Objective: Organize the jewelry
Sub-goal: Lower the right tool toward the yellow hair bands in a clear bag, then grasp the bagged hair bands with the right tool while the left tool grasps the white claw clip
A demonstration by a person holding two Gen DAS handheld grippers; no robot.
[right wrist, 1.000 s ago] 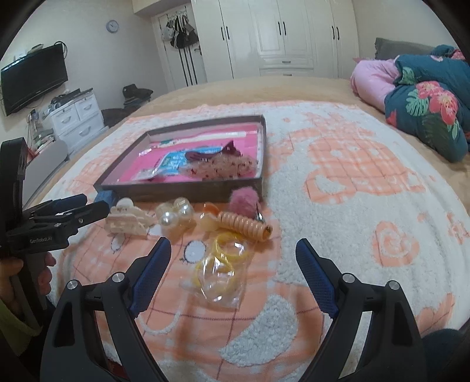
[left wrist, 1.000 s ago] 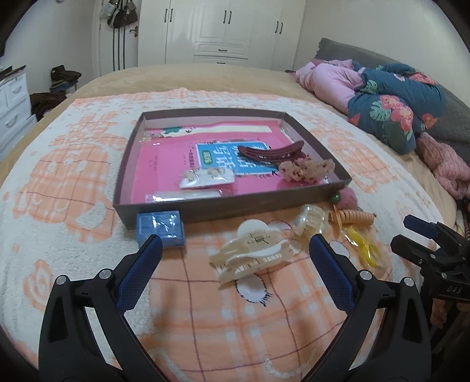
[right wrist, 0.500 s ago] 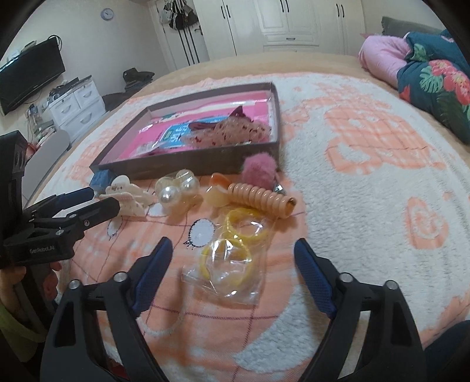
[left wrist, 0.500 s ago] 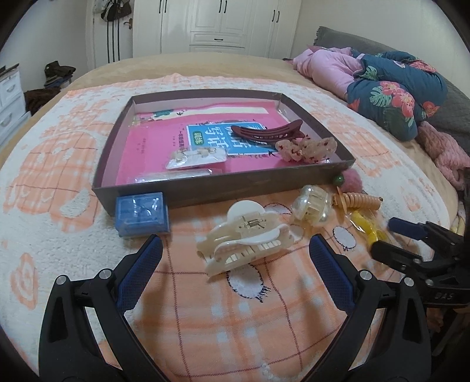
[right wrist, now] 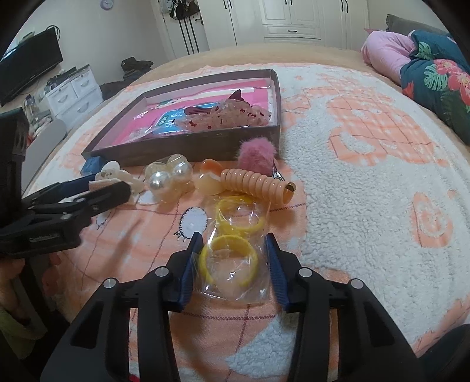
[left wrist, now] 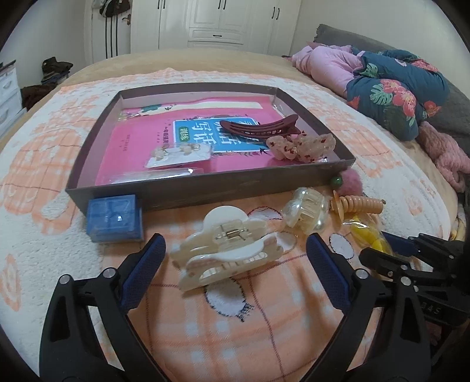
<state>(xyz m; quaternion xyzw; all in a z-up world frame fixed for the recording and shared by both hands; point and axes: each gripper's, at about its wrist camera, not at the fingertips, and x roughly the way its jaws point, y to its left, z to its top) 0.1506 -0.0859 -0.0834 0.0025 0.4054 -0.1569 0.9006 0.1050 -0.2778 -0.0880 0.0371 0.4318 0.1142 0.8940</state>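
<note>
The pink booklet (left wrist: 141, 138) lining the shallow brown box (left wrist: 205, 191) carries a blue label with large white Chinese characters, too skewed to read with any certainty; the right gripper's black body shows white stamped characters in the left wrist view, cut off at the frame's edge, and the left gripper's body bears a faint embossed word that cannot be made out. Everything lies on a fleecy white-and-peach checked blanket (right wrist: 367, 182) spread over a bed, with white wardrobes (left wrist: 217, 23) along the far wall, a white drawer unit (right wrist: 73, 91) and a dark television (right wrist: 26, 70) at one side, and a pink and floral bundle of bedding (left wrist: 382, 85) by the headboard. The left gripper (left wrist: 235, 258) stands wide, its jaws easing inward, and a cream hair claw (left wrist: 226, 252) lies between them on the blanket untouched, just in front of the box's near wall, beside a small blue case (left wrist: 114, 219). The right gripper (right wrist: 233, 258) is closing on a clear bag of yellow hair bands (right wrist: 232, 258) — its blue pads (right wrist: 189, 264) are against the plastic on both sides. Beyond it, along the box's near wall, lie a pearl clip (right wrist: 169, 177), a coiled peach hair tie (right wrist: 258, 185) and a pink pompom (right wrist: 255, 152); inside the box rest a maroon clip (left wrist: 258, 126) and a speckled scrunchie (left wrist: 302, 144).
</note>
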